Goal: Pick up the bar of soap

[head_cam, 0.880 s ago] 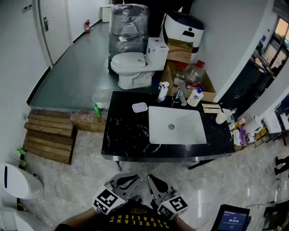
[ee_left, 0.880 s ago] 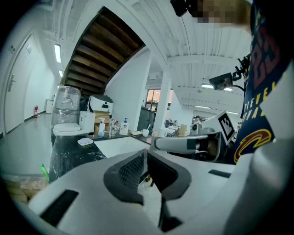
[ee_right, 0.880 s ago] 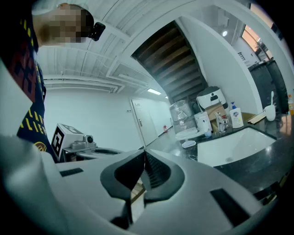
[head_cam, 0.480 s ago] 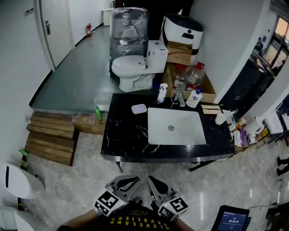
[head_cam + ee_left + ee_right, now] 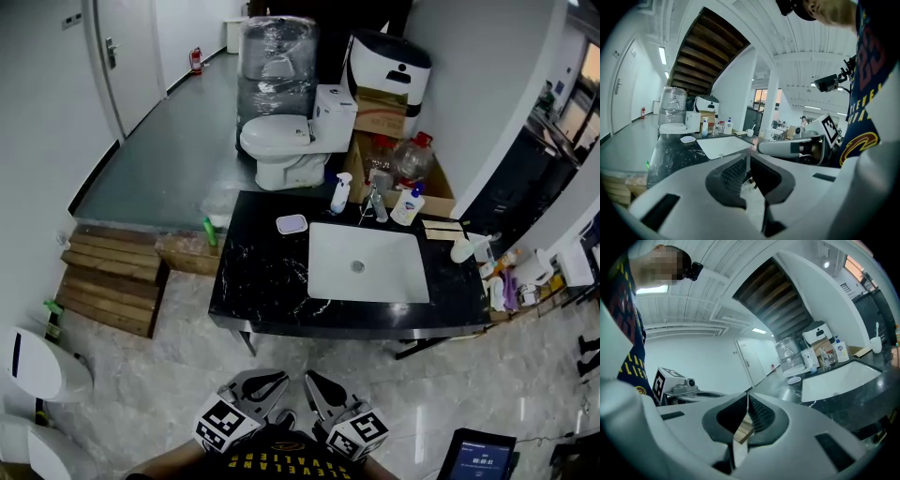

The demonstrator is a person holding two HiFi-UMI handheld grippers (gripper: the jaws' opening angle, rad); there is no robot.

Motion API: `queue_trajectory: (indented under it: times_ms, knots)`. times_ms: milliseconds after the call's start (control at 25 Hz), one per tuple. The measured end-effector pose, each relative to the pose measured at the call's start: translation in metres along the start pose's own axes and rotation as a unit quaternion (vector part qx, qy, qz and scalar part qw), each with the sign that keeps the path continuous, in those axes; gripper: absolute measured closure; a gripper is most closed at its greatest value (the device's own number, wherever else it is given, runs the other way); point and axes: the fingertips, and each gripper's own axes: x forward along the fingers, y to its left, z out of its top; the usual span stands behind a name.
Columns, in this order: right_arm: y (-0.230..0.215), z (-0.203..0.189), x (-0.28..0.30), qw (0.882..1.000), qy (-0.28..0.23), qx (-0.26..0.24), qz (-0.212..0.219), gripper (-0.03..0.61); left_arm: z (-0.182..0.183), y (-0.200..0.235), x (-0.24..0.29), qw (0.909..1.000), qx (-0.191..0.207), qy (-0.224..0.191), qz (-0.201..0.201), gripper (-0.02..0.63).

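Observation:
The bar of soap shows as a small pale rounded rectangle, perhaps in a dish, on the black counter left of the white sink. It also appears far off as the soap in the left gripper view and the soap in the right gripper view. My left gripper and right gripper are held side by side close to the person's chest, well short of the counter's front edge. The left gripper and the right gripper are each shut with nothing between the jaws.
A spray bottle, a faucet and a pump bottle stand behind the sink. Beyond are a toilet and cardboard boxes. A wooden pallet lies left of the counter. A tablet sits at the lower right.
The head view has shifted a little, so the counter sits slightly right and lower in frame. Both grippers stay shut near the chest.

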Motion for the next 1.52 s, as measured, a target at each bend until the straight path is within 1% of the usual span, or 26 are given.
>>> queue_trajectory:
  times_ms: [160, 400, 880, 1080, 1320, 1520]
  knots:
    - [-0.009, -0.002, 0.006, 1.0, 0.007, 0.0, 0.001, 0.56, 0.0, 0.007, 0.007, 1.0, -0.006, 0.003, 0.003, 0.597]
    - [-0.03, 0.007, 0.025, 1.0, 0.005, 0.002, -0.021, 0.56, 0.005, 0.025, 0.026, 0.9998, -0.003, 0.005, -0.021, 0.597]
    - [-0.076, 0.039, 0.107, 0.998, 0.002, 0.011, -0.064, 0.56, 0.037, 0.115, 0.063, 0.9981, 0.0, 0.001, -0.061, 0.597]
    - [-0.089, 0.047, 0.137, 0.997, 0.009, 0.014, -0.082, 0.56, 0.041, 0.147, 0.071, 0.9968, -0.012, 0.006, -0.078, 0.597]
    - [-0.098, 0.055, 0.167, 0.994, 0.017, 0.013, -0.104, 0.56, 0.048, 0.182, 0.073, 0.9955, -0.018, 0.0, -0.093, 0.597]
    - [-0.099, 0.057, 0.191, 0.993, 0.028, 0.01, -0.11, 0.56, 0.049, 0.209, 0.073, 0.9946, -0.027, -0.004, -0.1, 0.598]
